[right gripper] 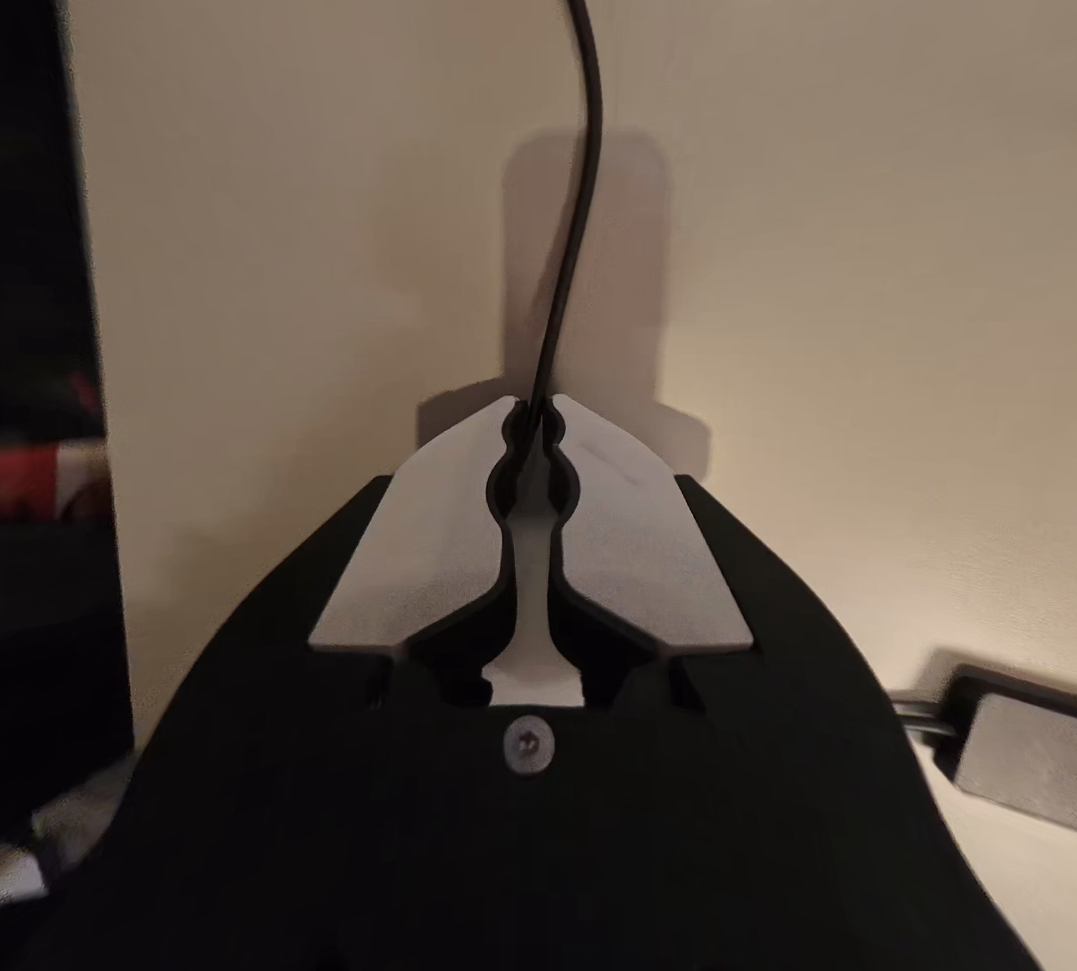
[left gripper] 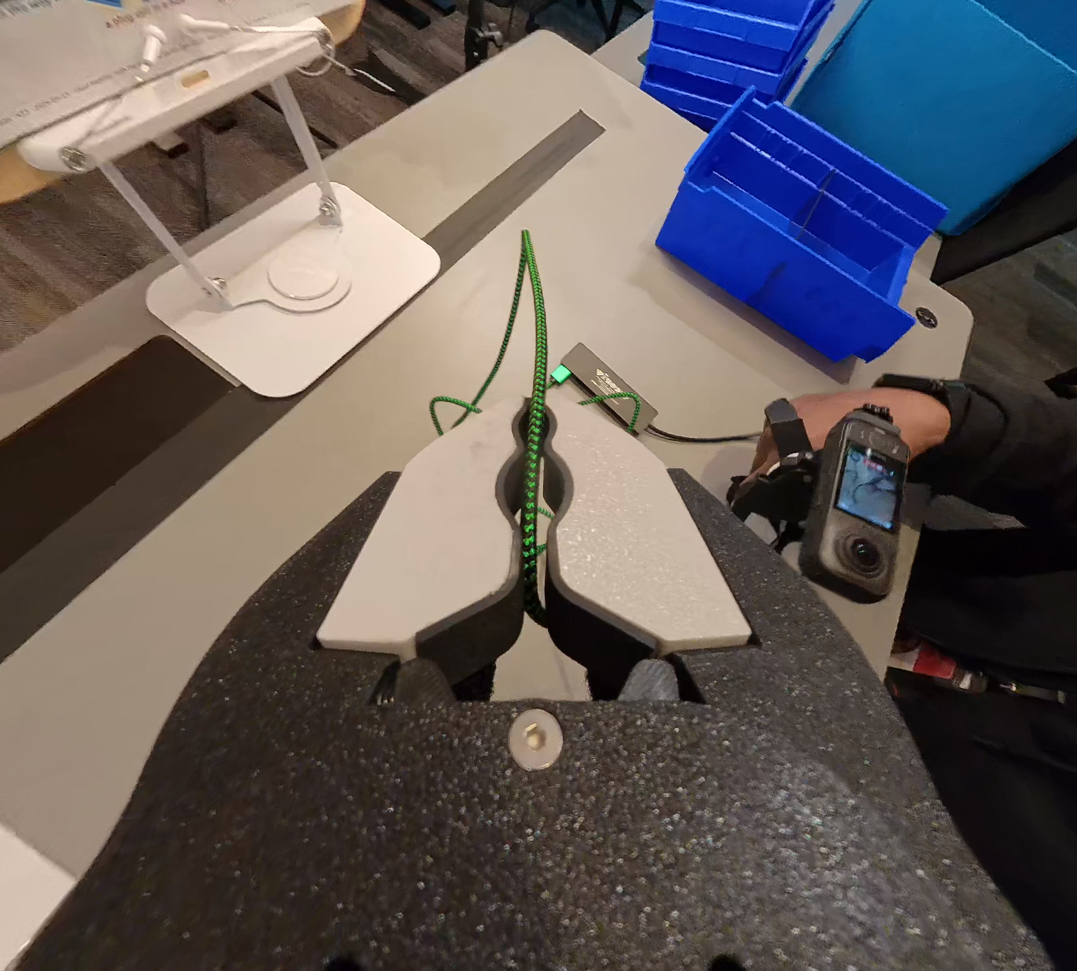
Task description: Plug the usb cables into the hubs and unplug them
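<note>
Two grippers held cables; our left gripper (left gripper: 537,407) pinched the green-and-black braided cable (left gripper: 527,313), whose green plug sat in the flat black hub (left gripper: 609,389) just ahead-right, lengthwise toward the bench's right edge; our right gripper (right gripper: 530,407), nearer, clamped the hub's thin black lead (right gripper: 574,185).

Green-black cable (left gripper: 536,337) has a braided cloth sheath; black cable (right gripper: 585,127) is smooth rubbery plastic. Hub (left gripper: 609,388) is matt black plastic. Left gripper (left gripper: 534,407) has matt grey plastic fingers (left gripper: 449,529) on a rough, speckled black body. Table (left gripper: 326,477) is smooth matt grey. Bins (left gripper: 798,249) are glossy blue plastic. Stand (left gripper: 280,278) looks like smooth white metal.
</note>
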Available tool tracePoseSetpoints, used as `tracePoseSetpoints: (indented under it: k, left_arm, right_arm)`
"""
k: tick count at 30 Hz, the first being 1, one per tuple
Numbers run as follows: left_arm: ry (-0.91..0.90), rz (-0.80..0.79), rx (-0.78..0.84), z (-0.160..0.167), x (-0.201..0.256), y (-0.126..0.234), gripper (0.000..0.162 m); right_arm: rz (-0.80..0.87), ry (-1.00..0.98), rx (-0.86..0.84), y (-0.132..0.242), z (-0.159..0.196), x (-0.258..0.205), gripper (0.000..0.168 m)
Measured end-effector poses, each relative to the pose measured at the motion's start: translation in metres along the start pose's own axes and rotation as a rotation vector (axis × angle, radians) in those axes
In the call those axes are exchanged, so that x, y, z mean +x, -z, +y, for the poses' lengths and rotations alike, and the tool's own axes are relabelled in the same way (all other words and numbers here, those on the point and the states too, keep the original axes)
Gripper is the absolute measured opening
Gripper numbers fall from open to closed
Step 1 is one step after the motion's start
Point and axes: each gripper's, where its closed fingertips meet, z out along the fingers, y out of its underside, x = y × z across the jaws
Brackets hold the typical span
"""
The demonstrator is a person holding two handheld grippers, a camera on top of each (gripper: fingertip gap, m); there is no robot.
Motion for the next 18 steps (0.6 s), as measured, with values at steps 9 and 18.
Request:
tracePoseSetpoints:
  k: [9,18]
  left_arm:
    - [0.151,0.191,0.003,0.082,0.014,-0.056,0.0]
    - [0.394,0.147,0.045,0.146,-0.042,-0.091,0.031]
  right_arm:
    - [-0.128,-0.019,0.154,0.022,0.021,-0.023,0.013]
    - [0.004,-0.123,0.479,0.042,-0.015,0.01,0.026]
